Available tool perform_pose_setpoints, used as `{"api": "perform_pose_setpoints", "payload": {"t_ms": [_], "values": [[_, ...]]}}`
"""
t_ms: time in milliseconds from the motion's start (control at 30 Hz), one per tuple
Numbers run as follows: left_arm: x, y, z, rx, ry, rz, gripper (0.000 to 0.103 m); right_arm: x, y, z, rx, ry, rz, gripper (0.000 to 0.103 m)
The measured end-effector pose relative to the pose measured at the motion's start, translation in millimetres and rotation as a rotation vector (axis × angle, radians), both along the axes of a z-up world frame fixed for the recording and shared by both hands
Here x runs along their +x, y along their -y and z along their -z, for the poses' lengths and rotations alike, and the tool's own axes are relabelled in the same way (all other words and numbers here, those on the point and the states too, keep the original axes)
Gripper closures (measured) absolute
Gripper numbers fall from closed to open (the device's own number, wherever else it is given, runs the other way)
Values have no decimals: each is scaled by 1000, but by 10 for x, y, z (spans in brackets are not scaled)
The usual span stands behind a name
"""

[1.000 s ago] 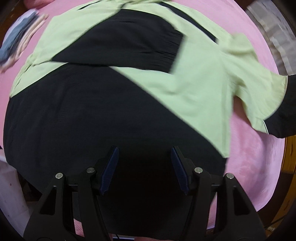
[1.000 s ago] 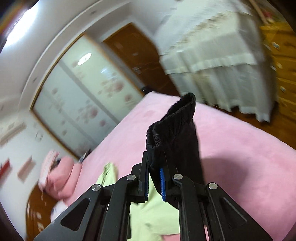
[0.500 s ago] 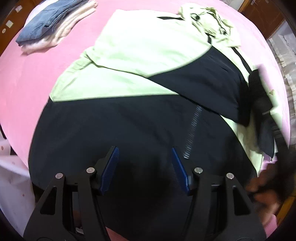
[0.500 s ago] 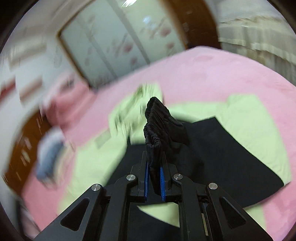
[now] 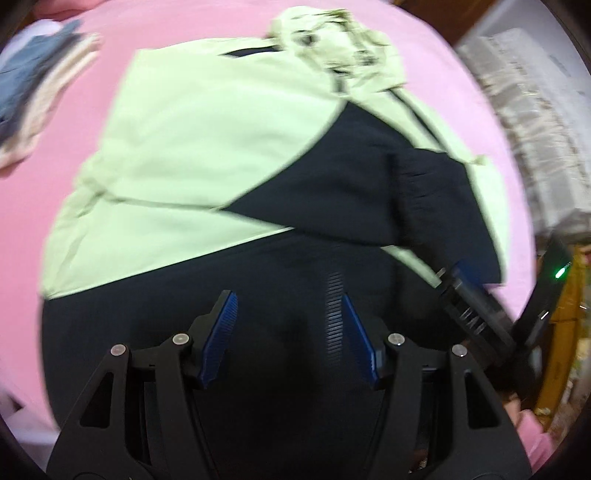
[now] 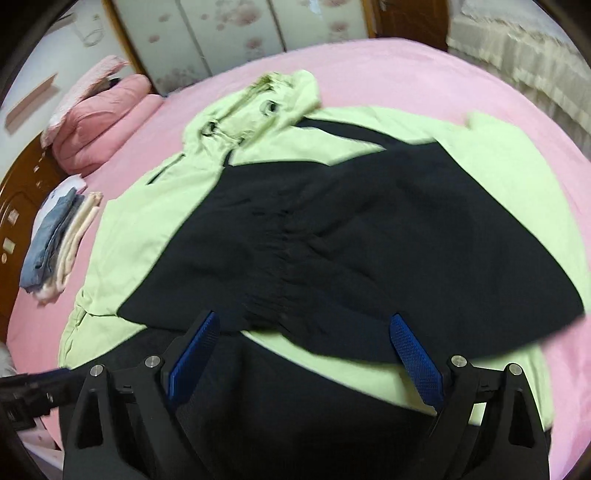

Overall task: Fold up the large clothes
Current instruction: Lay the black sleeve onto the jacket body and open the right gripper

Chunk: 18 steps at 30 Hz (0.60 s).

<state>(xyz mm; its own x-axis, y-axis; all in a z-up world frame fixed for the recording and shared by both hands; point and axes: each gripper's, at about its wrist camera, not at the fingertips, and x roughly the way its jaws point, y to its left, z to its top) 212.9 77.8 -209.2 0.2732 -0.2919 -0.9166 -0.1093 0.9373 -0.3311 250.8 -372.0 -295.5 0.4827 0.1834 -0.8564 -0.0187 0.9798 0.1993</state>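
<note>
A large light-green and black hooded jacket (image 6: 258,155) lies flat on the pink bed (image 6: 406,66), hood at the far end. Both black-cuffed sleeves are folded across its chest, their cuffs meeting near the middle (image 6: 284,258). My right gripper (image 6: 301,343) is open and empty just above the jacket's lower part. In the left wrist view the jacket (image 5: 207,155) fills the frame and my left gripper (image 5: 288,325) is open and empty over the black hem. The right gripper's body (image 5: 476,314) shows at the right there.
A stack of folded clothes (image 6: 55,243) lies on the bed to the jacket's left, also in the left wrist view (image 5: 33,85). Pink pillows (image 6: 99,118) sit at the headboard. A wardrobe (image 6: 221,33) and a white draped piece of furniture (image 6: 517,55) stand beyond the bed.
My right gripper carried the black sleeve cuff over the jacket, laid it across the chest and opened, letting it go. The left gripper stayed open over the hem.
</note>
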Motion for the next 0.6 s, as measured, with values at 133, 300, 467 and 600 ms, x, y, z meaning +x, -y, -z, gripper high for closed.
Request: {"api": "perform_pose_setpoints", "payload": {"t_ms": [133, 300, 467, 600], "values": [[137, 287, 30, -114, 42, 26, 48, -306, 425, -111, 24, 14, 98, 8], [368, 600, 321, -251, -1, -112, 49, -575, 790, -89, 14, -3, 140, 8], [495, 847, 516, -218, 11, -228, 64, -753, 1076, -101, -47, -14, 34, 8], [539, 1028, 598, -199, 37, -288, 68, -824, 1371, -37, -66, -51, -67, 8]]}}
